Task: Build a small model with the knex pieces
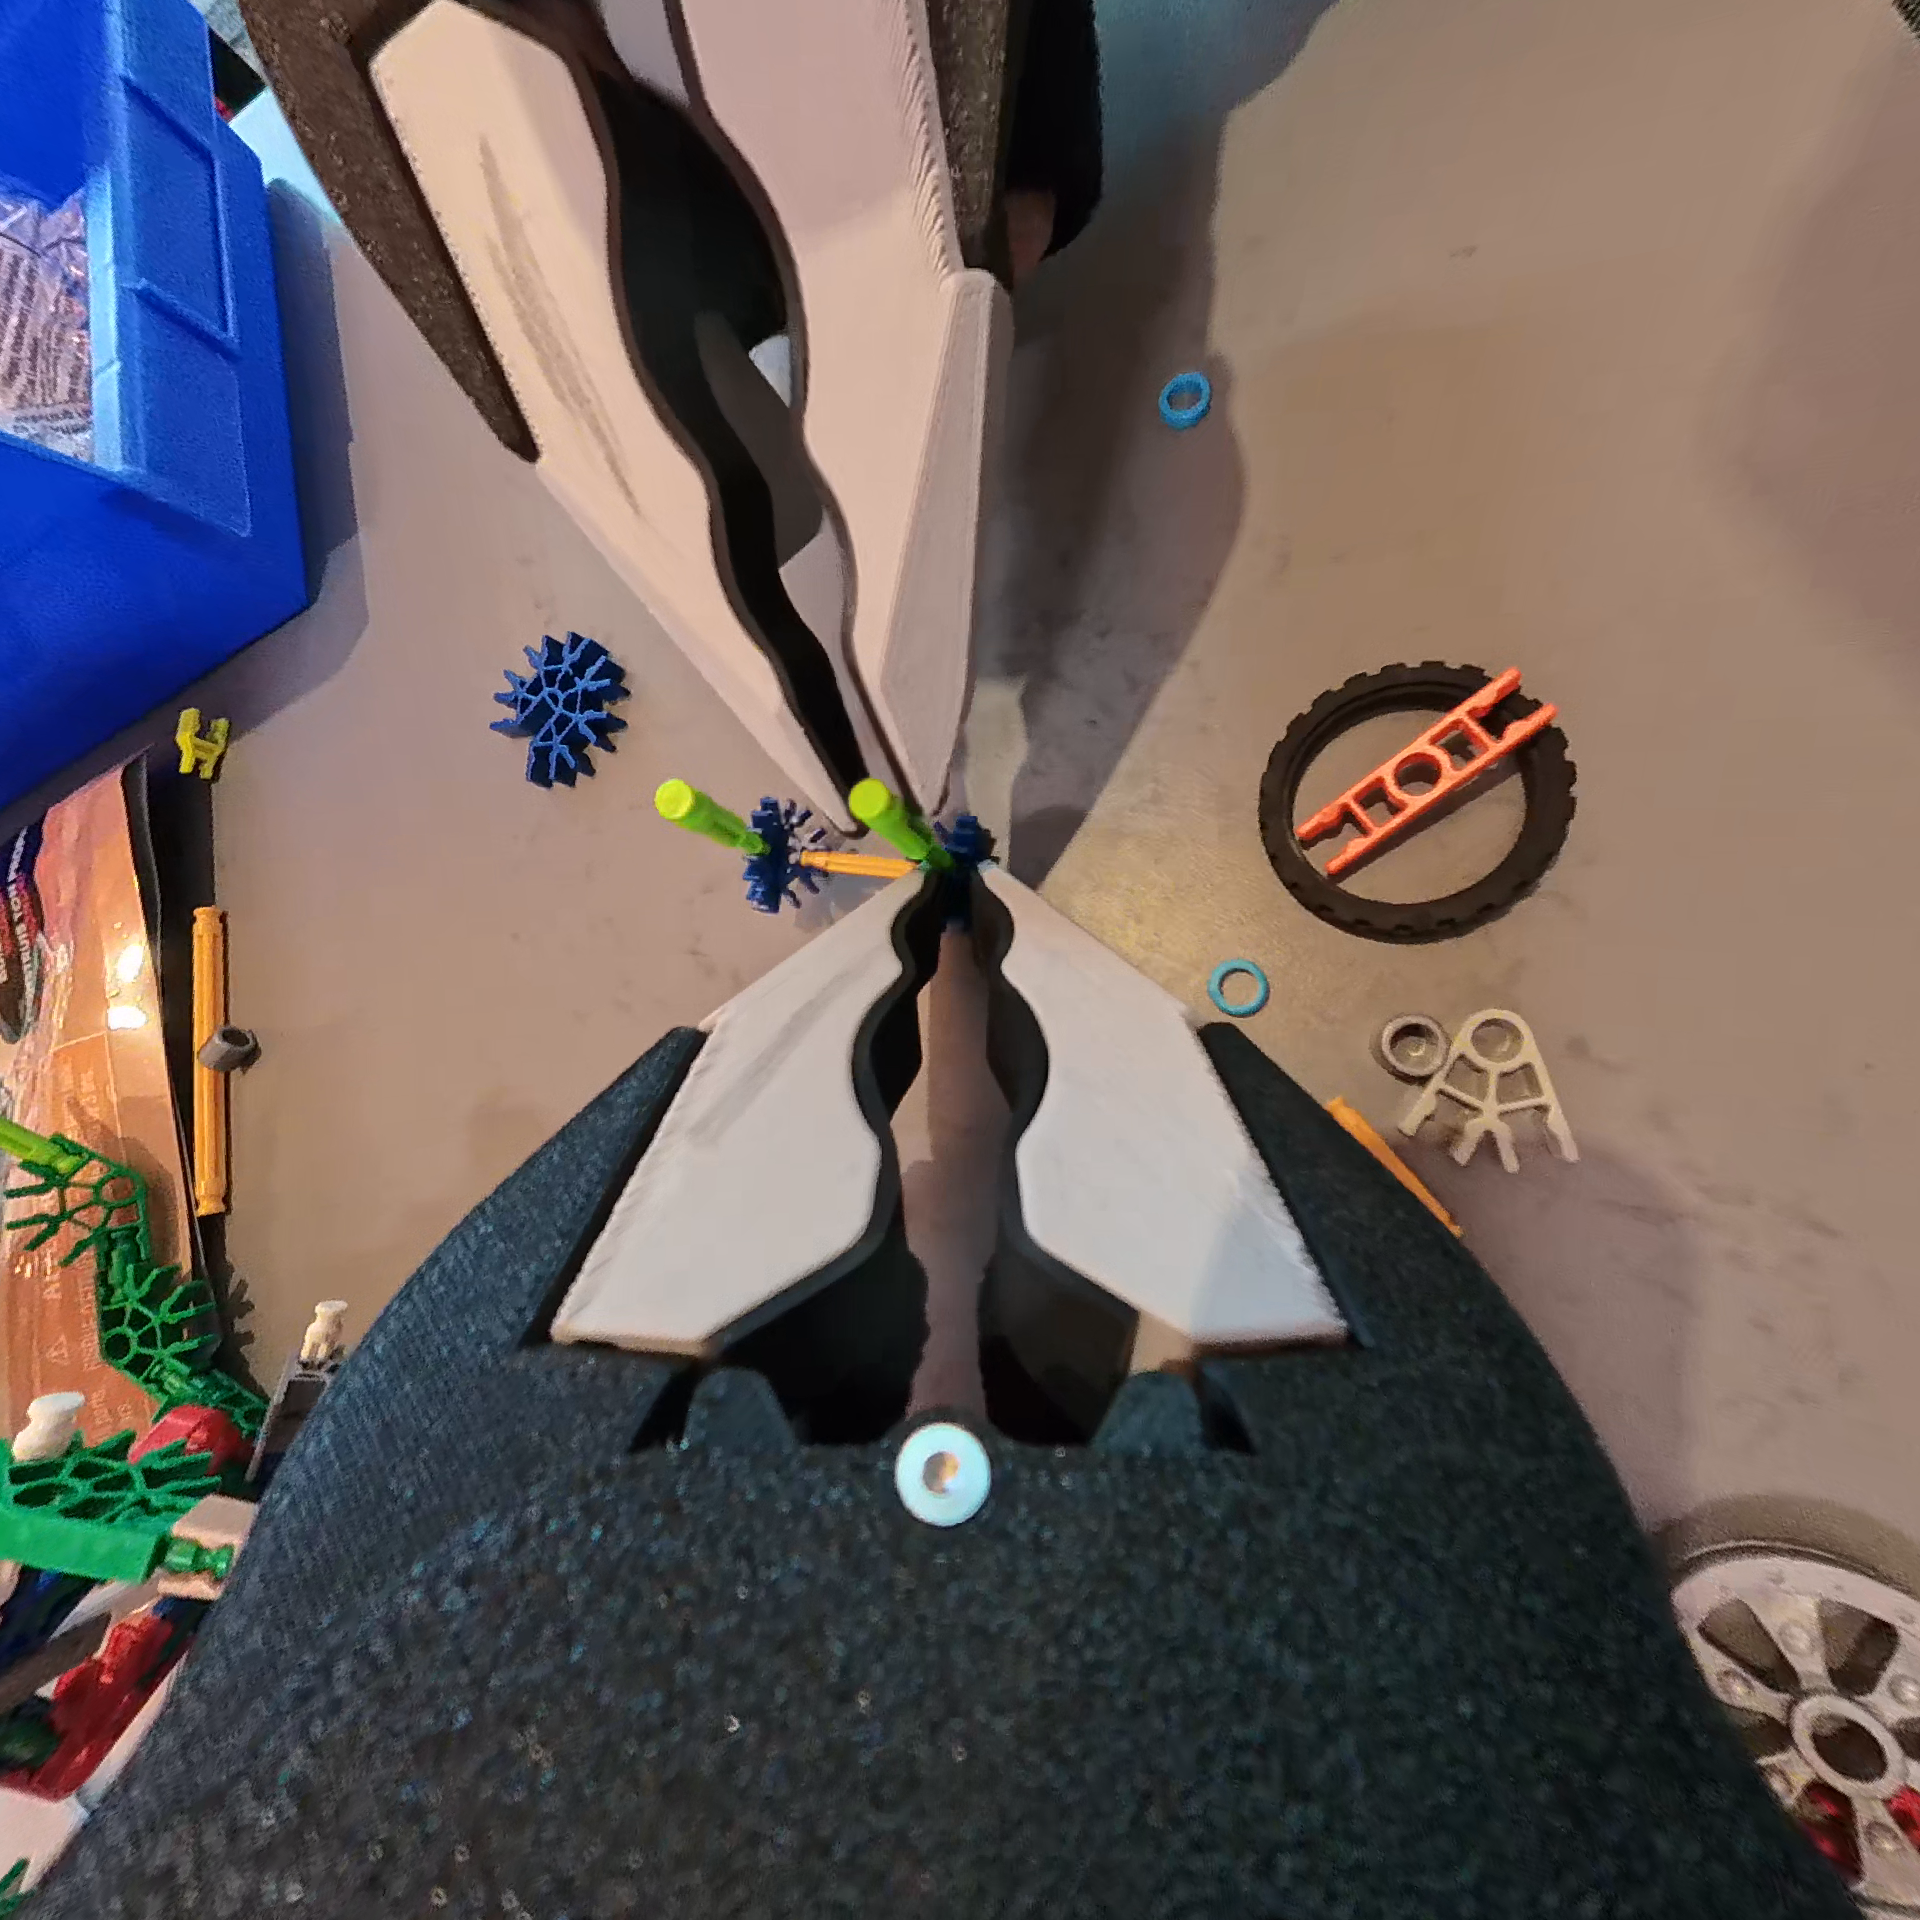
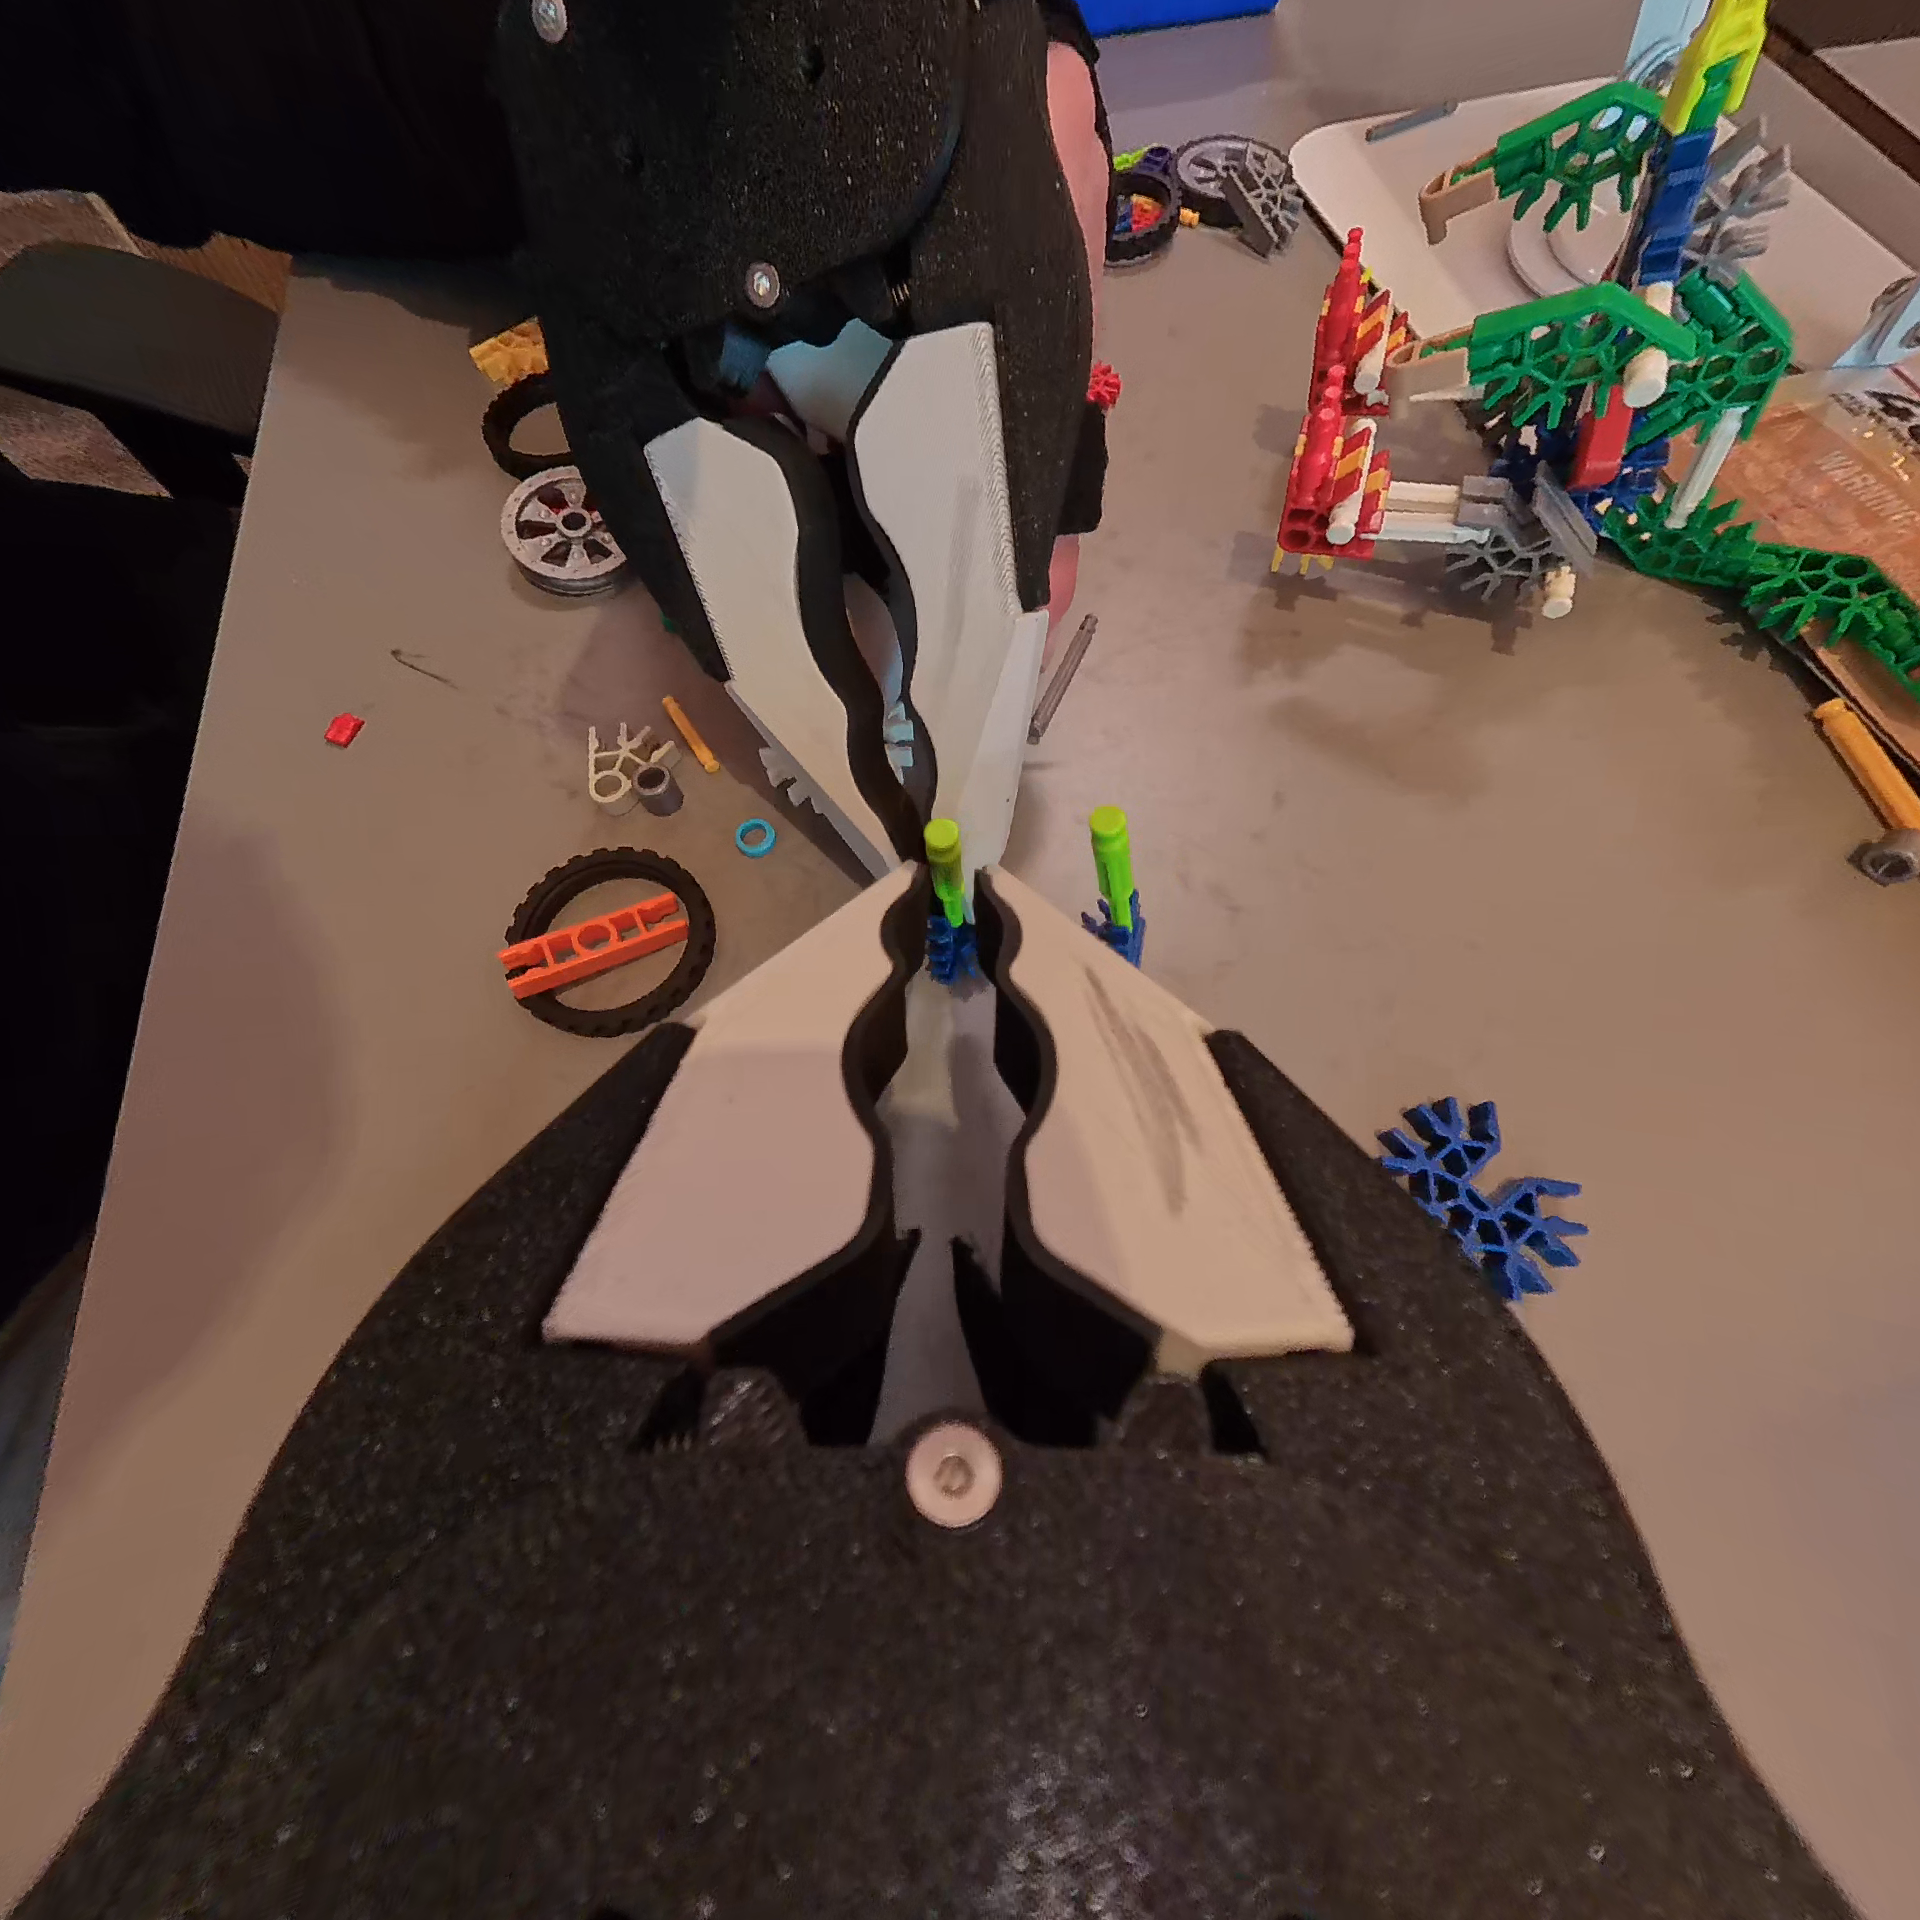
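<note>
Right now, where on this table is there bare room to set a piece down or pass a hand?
Bare table lies between the loose blue connector and the green and red model, and along the near-left edge below the black tyre ring. It is crowded where the left gripper and the right gripper meet on the small blue-and-green assembly.

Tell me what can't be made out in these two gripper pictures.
- Blue connector, left wrist view: mostly covered by both grippers' fingertips, so which one clamps it is unclear.
- Silver wheel, left wrist view: cut off by the frame's corner.
- Orange rod, left wrist view: half hidden behind the left gripper.
- Black tire, right wrist view: mostly behind the left gripper's body.
</note>
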{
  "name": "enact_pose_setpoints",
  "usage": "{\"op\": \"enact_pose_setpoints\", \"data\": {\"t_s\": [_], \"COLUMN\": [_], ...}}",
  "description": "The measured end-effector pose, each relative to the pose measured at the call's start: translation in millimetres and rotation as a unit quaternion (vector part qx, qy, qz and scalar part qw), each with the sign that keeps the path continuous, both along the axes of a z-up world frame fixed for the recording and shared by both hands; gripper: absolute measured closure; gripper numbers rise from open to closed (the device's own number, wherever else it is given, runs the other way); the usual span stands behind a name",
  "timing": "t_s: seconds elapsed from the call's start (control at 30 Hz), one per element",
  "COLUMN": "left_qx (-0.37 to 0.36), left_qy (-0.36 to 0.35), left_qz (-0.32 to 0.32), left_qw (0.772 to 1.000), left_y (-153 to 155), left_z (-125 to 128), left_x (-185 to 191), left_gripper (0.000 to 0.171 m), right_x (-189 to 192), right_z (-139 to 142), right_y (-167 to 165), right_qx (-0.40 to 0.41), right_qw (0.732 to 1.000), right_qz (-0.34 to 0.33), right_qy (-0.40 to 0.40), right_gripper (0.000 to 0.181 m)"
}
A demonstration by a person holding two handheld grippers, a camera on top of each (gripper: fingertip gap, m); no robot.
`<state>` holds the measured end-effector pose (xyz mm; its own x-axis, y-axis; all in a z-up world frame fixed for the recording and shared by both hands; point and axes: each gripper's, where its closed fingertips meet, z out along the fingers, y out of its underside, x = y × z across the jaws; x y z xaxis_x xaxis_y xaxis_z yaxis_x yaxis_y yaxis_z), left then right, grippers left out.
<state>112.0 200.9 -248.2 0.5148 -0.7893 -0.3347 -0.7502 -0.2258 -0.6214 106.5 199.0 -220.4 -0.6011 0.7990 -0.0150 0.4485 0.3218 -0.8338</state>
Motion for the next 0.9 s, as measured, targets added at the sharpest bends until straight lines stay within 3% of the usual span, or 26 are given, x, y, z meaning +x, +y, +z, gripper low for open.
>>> {"op": "enact_pose_setpoints", "data": {"t_s": [0.13,0.9], "left_qx": [0.001,0.018], "left_qy": [0.004,0.016], "left_qz": [0.004,0.010], "left_qw": [1.000,1.000], "left_y": [2.4,7.2], "left_z": [0.1,0.4], "left_x": [-0.6,-2.3], "left_gripper": [0.170,0.171], "right_x": [1.0,-0.2], "right_z": [-8.7,-20.3], "right_y": [2.4,4.2], "right_qx": [0.013,0.059], "right_qw": [1.000,0.998], "right_qz": [-0.004,-0.005], "right_qy": [-0.017,-0.020], "right_gripper": [0.167,0.175]}}
